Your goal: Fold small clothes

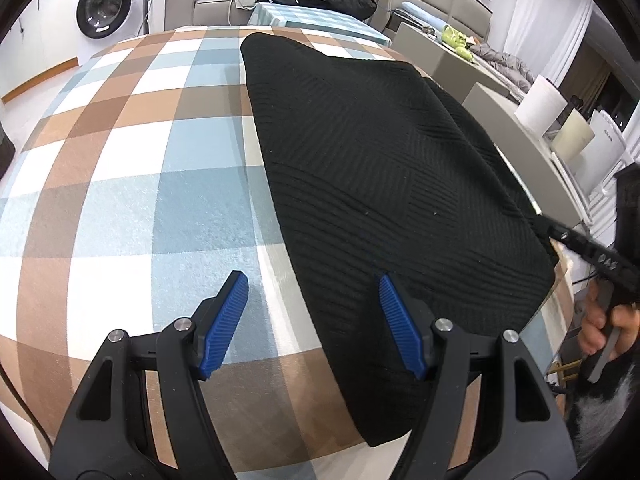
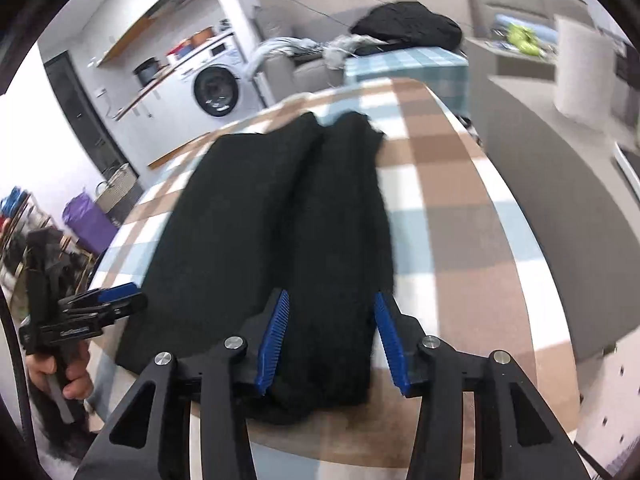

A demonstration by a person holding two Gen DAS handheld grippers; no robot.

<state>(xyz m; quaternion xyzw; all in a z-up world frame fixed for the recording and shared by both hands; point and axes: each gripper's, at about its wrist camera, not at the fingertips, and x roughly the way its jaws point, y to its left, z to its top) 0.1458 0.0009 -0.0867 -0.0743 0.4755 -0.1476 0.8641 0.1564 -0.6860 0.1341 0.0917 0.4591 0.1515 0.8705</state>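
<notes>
We stand at a worktop [image 1: 132,208] covered with a checked cloth in brown, blue and white, holding a gripper in each hand. The task's thing, a black ribbed knit garment [image 1: 380,168], lies flat on the right half of the worktop, reaching towards its near and right edges.

From the left wrist camera, the left gripper [image 1: 313,286] has its jaws wide apart and empty; one blue pad is above the bare cloth, the other above the garment's near left edge. We cannot tell whether it touches the fabric.

From the right wrist camera, which is blurred, the garment [image 2: 256,224] shows a long lengthwise crease, so one side panel seems to be folded over already. The right gripper [image 2: 330,302] has its jaws apart on either side of that right-hand panel at its near end. The pads do not seem to press on it, so the fabric looks let go.

We judge that a lengthwise fold has just been laid down. The next move probably calls for taking hold of the near or far edge with both grippers and bringing one end over the other, keeping the layers aligned.
</notes>
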